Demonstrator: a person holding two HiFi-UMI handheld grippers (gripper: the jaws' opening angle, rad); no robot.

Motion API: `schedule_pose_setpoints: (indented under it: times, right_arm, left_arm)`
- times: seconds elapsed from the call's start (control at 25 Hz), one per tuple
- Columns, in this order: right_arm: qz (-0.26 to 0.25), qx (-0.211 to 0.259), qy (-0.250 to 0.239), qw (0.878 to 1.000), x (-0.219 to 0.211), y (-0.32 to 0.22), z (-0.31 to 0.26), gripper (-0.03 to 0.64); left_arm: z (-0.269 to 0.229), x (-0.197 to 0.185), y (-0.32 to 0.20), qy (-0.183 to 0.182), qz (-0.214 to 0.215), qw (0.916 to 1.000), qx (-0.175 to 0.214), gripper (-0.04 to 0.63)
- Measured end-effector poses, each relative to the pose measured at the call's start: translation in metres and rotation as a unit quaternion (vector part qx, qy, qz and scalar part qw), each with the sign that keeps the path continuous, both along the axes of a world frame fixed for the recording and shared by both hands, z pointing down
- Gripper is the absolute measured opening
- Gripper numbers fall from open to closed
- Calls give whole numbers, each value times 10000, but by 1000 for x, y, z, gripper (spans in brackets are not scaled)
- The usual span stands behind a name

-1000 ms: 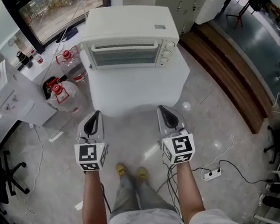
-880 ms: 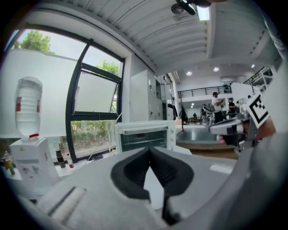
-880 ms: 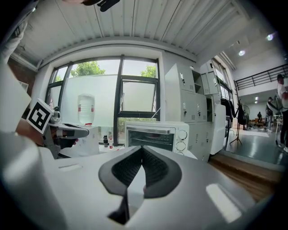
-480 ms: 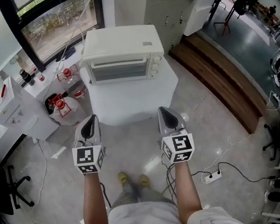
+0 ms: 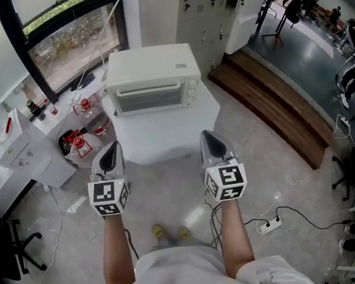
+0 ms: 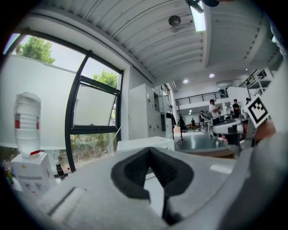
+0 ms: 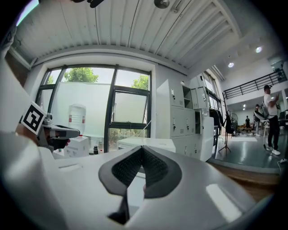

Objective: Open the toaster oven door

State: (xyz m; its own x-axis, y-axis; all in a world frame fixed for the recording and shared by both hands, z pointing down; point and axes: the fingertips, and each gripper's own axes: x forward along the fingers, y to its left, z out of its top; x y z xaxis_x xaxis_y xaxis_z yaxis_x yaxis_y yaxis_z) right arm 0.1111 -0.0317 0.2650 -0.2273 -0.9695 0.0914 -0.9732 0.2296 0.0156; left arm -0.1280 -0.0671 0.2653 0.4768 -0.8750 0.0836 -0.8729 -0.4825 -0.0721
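Observation:
A white toaster oven [image 5: 151, 80] stands on a white table [image 5: 164, 136] ahead of me. Its glass door is closed, the handle [image 5: 151, 91] runs along the door's top, and the knobs [image 5: 191, 94] are at its right. My left gripper [image 5: 112, 147] and right gripper [image 5: 208, 135] are held side by side in the air short of the table's near edge, both shut on nothing and apart from the oven. In the left gripper view the oven [image 6: 144, 143] shows just beyond the closed left gripper [image 6: 149, 151]. In the right gripper view the oven [image 7: 146, 142] lies past the closed right gripper [image 7: 142, 149].
Water jugs with red caps [image 5: 77, 141] sit on the floor left of the table, below a large window [image 5: 66, 36]. A raised wooden platform [image 5: 270, 109] runs along the right. A power strip and cables [image 5: 266, 222] lie on the floor at my right. An office chair [image 5: 6, 248] stands at the left.
The oven and its table look smaller and farther off in the head view than a second ago. Both grippers stay shut, side by side at about the same place in the frame.

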Motion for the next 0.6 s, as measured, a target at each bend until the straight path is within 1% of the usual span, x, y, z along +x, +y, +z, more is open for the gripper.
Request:
schedule_pose_setpoints:
  times: [0.44,0.6]
  right_arm:
    - [32,232,68,9997,-16,10,-29,2]
    - [76,316,70,9994,-22,12,-35,2]
  left_arm:
    - [-36,-17,2,105,102,9995,287,-2]
    - [-43,-25,3,68,134,9992,374,-2]
